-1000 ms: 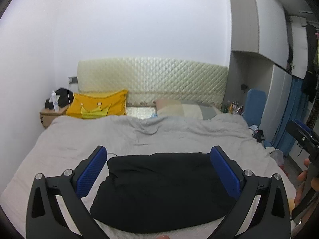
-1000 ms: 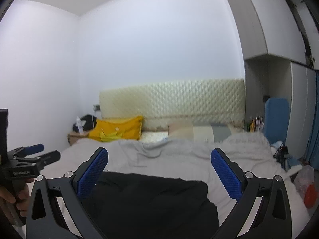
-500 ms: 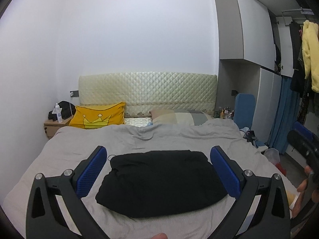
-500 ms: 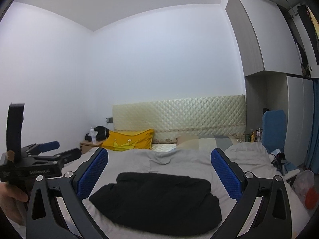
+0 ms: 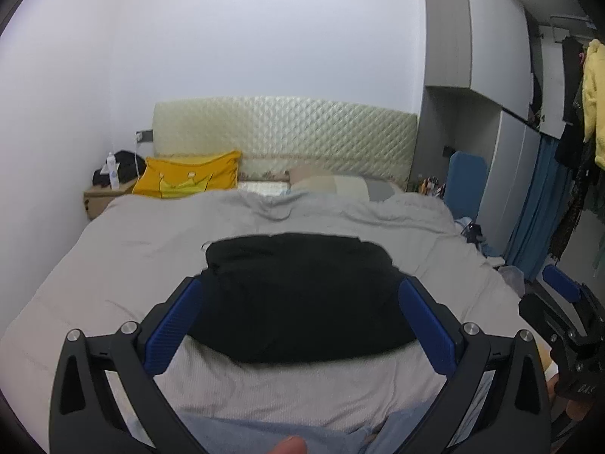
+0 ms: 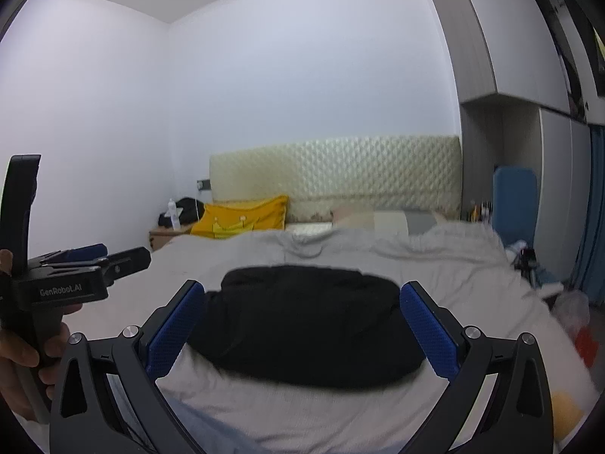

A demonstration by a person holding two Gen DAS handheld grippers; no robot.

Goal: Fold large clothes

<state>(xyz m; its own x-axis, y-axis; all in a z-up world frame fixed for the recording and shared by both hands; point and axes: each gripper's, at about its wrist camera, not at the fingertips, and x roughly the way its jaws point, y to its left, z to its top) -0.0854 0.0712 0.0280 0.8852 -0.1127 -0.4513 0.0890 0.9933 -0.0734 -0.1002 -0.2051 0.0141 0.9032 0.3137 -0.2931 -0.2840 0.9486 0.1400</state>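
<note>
A black garment (image 5: pixel 302 295) lies in a folded, rounded bundle on the grey bed cover (image 5: pixel 124 265); it also shows in the right wrist view (image 6: pixel 306 321). My left gripper (image 5: pixel 300 325) is open and empty, held above the bed's near end, short of the garment. My right gripper (image 6: pixel 302 329) is open and empty too, at about the same distance. The left gripper shows at the left of the right wrist view (image 6: pixel 94 261), and the right gripper at the right edge of the left wrist view (image 5: pixel 567 302).
A yellow crown pillow (image 5: pixel 189 179) and a pale pillow (image 5: pixel 332 185) lie at the quilted headboard (image 5: pixel 283 128). A nightstand (image 5: pixel 106 196) stands back left. Wardrobes (image 5: pixel 491 56), a blue chair (image 5: pixel 467 181), blue curtain and hanging clothes (image 5: pixel 590 94) line the right side.
Both cameras have tilted down and moved a little closer to the bed after rising. The garment has not moved. Both grippers stay open.
</note>
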